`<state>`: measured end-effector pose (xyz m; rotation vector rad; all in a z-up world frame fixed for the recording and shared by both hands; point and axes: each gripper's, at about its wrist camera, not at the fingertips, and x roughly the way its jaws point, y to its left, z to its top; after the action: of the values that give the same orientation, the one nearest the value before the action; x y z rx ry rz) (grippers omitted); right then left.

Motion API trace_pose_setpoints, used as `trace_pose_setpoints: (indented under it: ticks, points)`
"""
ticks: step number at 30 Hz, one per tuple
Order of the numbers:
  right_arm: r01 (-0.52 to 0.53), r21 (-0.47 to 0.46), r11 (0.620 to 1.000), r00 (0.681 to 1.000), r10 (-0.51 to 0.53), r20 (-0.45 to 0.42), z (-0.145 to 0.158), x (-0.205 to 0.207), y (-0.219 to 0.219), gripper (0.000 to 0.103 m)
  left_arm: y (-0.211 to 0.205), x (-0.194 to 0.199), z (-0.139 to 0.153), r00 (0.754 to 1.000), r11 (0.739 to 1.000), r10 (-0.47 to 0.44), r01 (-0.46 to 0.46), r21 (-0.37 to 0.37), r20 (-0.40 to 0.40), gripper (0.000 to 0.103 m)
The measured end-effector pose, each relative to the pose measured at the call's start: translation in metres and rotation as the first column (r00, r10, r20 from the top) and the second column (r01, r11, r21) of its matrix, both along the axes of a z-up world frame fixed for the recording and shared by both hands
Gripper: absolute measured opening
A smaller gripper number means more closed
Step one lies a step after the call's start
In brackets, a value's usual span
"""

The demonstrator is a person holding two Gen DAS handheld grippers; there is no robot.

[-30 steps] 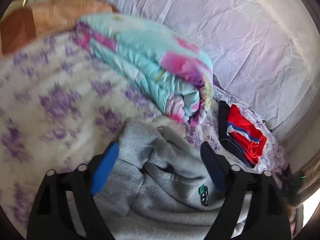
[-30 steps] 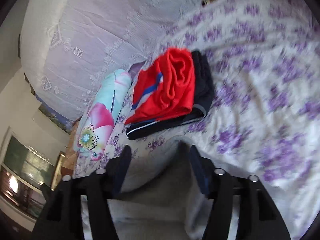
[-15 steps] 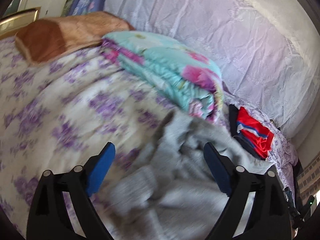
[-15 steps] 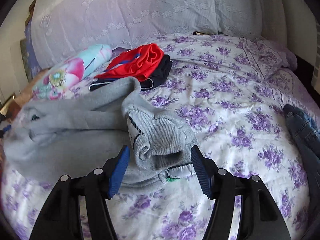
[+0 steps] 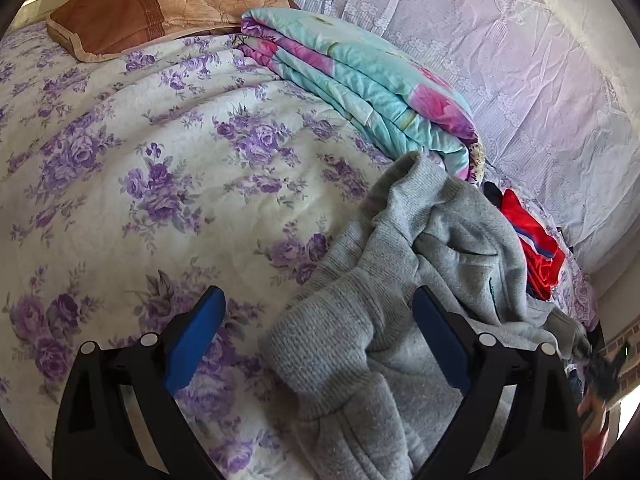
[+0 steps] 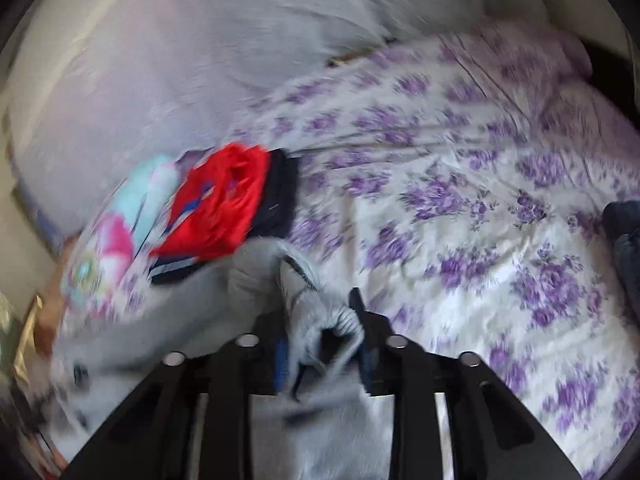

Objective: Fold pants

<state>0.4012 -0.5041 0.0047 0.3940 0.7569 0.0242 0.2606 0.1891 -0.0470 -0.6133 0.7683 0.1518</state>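
Note:
The grey sweatpants (image 5: 400, 288) lie crumpled on the floral bedsheet (image 5: 160, 168). My left gripper (image 5: 320, 320) is open, just above the sheet, with a ribbed cuff of the pants lying between its blue fingers (image 5: 196, 336). In the blurred right wrist view, my right gripper (image 6: 322, 344) is shut on a bunched ribbed edge of the grey pants (image 6: 316, 312), and the rest of the cloth trails left and down.
A folded turquoise and pink quilt (image 5: 360, 80) and a brown pillow (image 5: 152, 12) lie at the back. A stack of red and dark folded clothes (image 6: 228, 208) sits beside the quilt. Something dark blue (image 6: 624, 232) sits at the right edge.
My right gripper has closed on the pants' ribbed edge and is moving fast. My left gripper has stayed open and come lower and closer to the pants.

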Motion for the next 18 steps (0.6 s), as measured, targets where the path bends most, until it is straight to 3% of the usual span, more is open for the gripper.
trace_pose_setpoints:
  ticks: [1, 3, 4, 9, 14, 16, 18]
  points:
    - [0.047, -0.019, 0.999, 0.999, -0.047, -0.017, -0.002, 0.013, -0.008, 0.055, 0.000, 0.000, 0.000, 1.000, 1.000, 0.003, -0.003, 0.007, 0.000, 0.092]
    - [0.144, -0.093, 0.985, 0.988, -0.148, -0.035, -0.008, 0.027, -0.020, 0.055, 0.000, 0.000, 0.001, 1.000, 0.999, 0.016, -0.015, 0.033, -0.003, 0.092]
    - [0.164, -0.083, 0.983, 0.986, -0.167, -0.030, -0.011, 0.025, -0.023, 0.055, 0.000, 0.000, 0.001, 1.000, 0.999, 0.021, -0.021, 0.044, -0.008, 0.092]
    - [0.055, 0.206, 0.977, 0.998, -0.053, -0.018, -0.039, -0.042, -0.020, 0.055, 0.001, 0.000, 0.001, 1.000, 1.000, 0.014, -0.013, 0.028, -0.014, 0.092]
    - [0.002, 0.236, 0.972, 1.000, -0.007, 0.017, -0.047, -0.134, 0.001, 0.056, 0.003, -0.004, 0.002, 1.000, 1.000, 0.000, 0.000, -0.016, -0.001, 0.092]
    - [-0.016, 0.257, 0.966, 1.000, 0.017, 0.000, -0.054, -0.151, 0.010, 0.056, 0.003, -0.006, 0.002, 1.000, 0.999, -0.003, 0.003, -0.034, 0.000, 0.092]
    - [-0.032, 0.335, 0.942, 0.998, 0.049, -0.042, -0.072, -0.156, 0.016, 0.056, 0.001, -0.010, 0.001, 1.000, 0.999, -0.009, 0.009, -0.043, 0.003, 0.092]
